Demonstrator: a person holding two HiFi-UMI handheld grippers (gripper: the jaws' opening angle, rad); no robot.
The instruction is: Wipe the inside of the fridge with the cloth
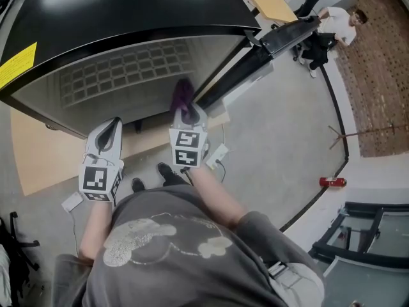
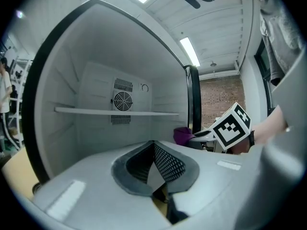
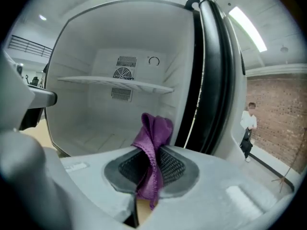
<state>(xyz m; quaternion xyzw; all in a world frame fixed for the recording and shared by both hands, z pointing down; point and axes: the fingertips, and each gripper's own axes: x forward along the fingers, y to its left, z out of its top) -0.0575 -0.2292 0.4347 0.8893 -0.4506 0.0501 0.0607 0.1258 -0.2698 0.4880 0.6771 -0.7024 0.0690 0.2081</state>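
Cloth [image 3: 153, 143], purple and bunched, is pinched between the jaws of the right gripper [image 3: 151, 153]. Its upper fold stands above the jaws and a tail hangs down below them. It sits just outside the fridge [image 3: 91, 123], at the mouth of the open compartment and near the fridge's right edge, and touches no inner wall. From the head view the cloth [image 1: 183, 94] shows at the tip of the right gripper [image 1: 187, 112], right at the fridge's front opening.

The left gripper [image 2: 153, 150] has its jaws drawn together with nothing between them. It faces the fridge opening, left of the right gripper, and is also outside the compartment. In the head view the left gripper [image 1: 112, 126] lies just in front of the fridge's lower edge.

Inside the fridge, a white shelf [image 2: 115, 111] spans the back wall, and a round fan vent [image 2: 123, 100] sits behind it at mid-height. The door [image 3: 216, 80] stands open at the fridge's right side. A yellow label [image 1: 17, 64] marks the fridge's black top near its left corner. Well beyond the door, a person [image 3: 248, 128] stands by a brick wall.
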